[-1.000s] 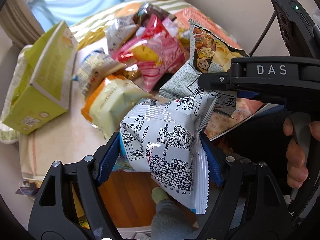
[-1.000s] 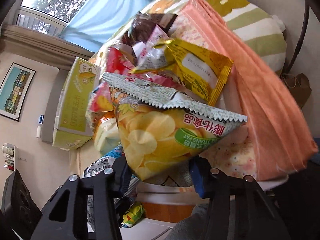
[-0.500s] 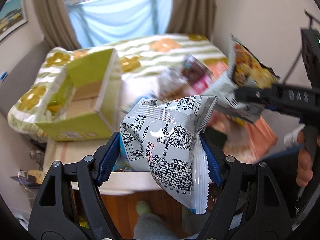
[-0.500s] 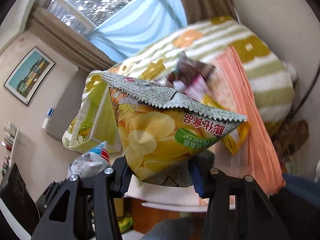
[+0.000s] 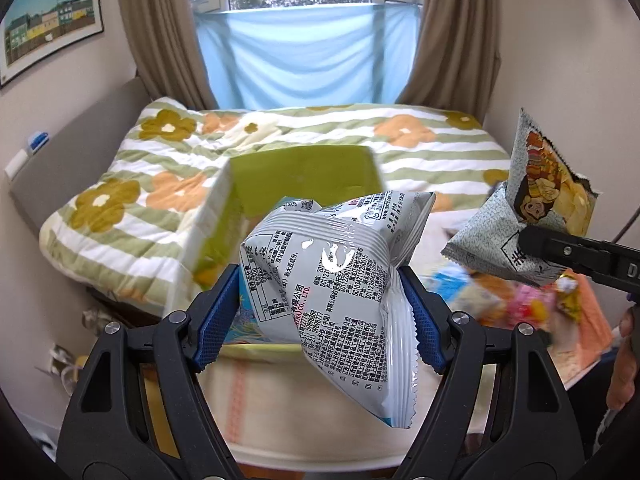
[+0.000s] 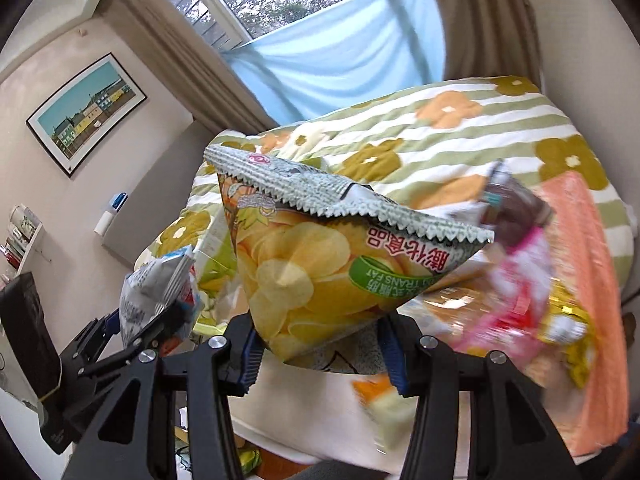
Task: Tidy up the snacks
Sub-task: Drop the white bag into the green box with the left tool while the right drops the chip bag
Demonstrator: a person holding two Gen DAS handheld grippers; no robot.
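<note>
Ahead of and below both tools lies the green box (image 5: 304, 176), its open side facing us, on the desk (image 5: 280, 412) before the bed (image 5: 132, 200); our left tool (image 5: 320, 312) clamps the white snack bag (image 5: 340, 300); our right tool (image 6: 320, 340) clamps the chip bag (image 6: 320, 272); we judge the left nearer the box.

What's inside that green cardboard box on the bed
From the left wrist view, the green box shows only blurred bare green walls; the white snack bag in the left gripper covers its lower part, hiding any contents.
</note>
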